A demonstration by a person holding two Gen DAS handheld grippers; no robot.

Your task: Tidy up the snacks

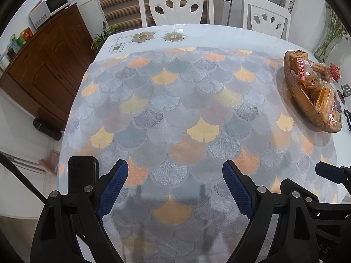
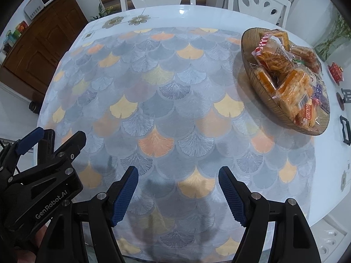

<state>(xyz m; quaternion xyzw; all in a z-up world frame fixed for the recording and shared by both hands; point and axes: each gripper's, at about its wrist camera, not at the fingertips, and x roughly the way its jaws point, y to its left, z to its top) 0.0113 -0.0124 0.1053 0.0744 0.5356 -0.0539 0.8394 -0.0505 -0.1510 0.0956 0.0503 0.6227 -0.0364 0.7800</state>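
Observation:
A brown ribbed oval bowl (image 2: 250, 54) stands at the right of the table and holds several orange snack packets (image 2: 283, 76). It also shows in the left wrist view (image 1: 296, 92) at the far right. My left gripper (image 1: 175, 168) is open and empty above the near part of the patterned tablecloth. My right gripper (image 2: 178, 174) is open and empty, well short of the bowl, which lies ahead and to its right. In the right wrist view the left gripper (image 2: 50, 138) shows at the lower left.
A black phone (image 1: 81, 173) lies near the table's left front edge. Small red and black items (image 2: 335, 72) sit at the table's right edge beyond the bowl. Two white chairs (image 1: 175, 6) stand at the far side. A wooden cabinet (image 1: 48, 65) stands left.

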